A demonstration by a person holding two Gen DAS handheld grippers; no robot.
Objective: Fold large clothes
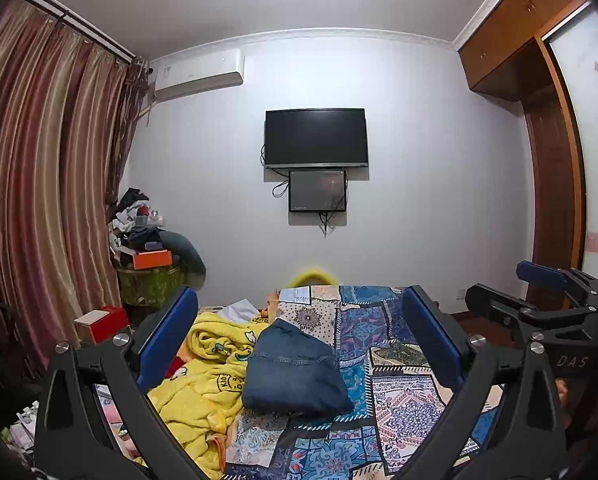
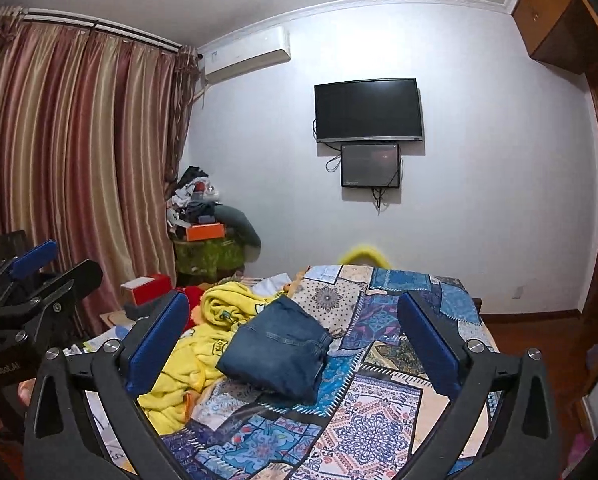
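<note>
Folded jeans (image 1: 297, 368) sitting in a neat bundle on the patchwork bedspread (image 1: 403, 404), roughly mid-bed, touching the crumpled yellow blanket (image 1: 209, 368) on their left. Left gripper (image 1: 299, 336) held above the near end of the bed with blue pads wide apart and nothing between them, right gripper (image 2: 295, 340) same deal, spread wide and empty, both well clear of the denim. Dark TV (image 1: 316, 137) on the far wall, striped curtains (image 1: 39, 184) off left.
</note>
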